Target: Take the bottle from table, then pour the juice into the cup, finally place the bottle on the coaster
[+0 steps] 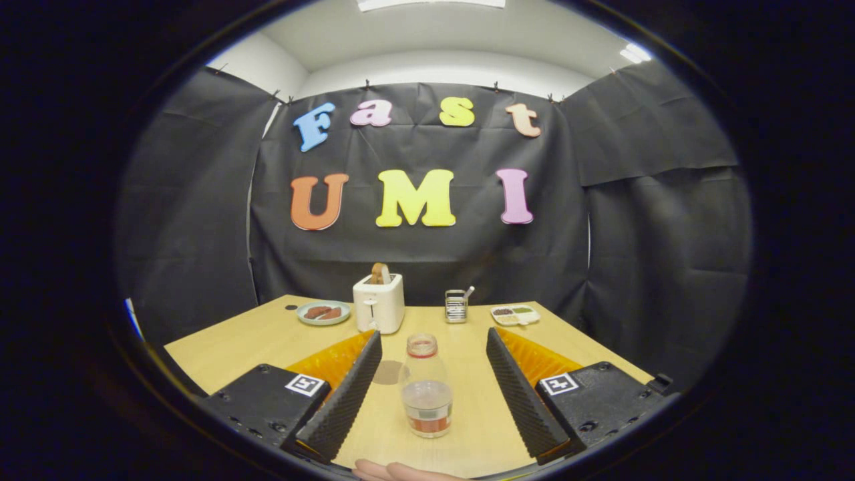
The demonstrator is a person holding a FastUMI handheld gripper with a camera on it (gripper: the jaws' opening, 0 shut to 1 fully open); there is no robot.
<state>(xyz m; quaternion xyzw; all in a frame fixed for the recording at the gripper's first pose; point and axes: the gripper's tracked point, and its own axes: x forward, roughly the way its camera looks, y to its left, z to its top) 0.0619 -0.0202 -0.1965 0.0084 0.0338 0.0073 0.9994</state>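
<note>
A clear bottle (425,391) with a reddish cap stands upright on the wooden table (240,347). It holds a little pale juice in its lower part above a red label. My gripper (434,336) is open, with one finger on each side of the bottle and neither touching it. The bottle stands midway between them, nearer their bases than their tips. A round brownish patch (388,372), perhaps the coaster, lies flat just left of the bottle, partly hidden by the left finger. A small metal cup (456,307) with a utensil in it stands beyond the fingers, near the back of the table.
A white toaster (379,304) with a slice of bread stands at the back, left of the metal cup. A plate (323,312) with brown food lies left of it. A white compartment tray (515,314) lies at the back right. A person's fingertips (394,471) show below the bottle.
</note>
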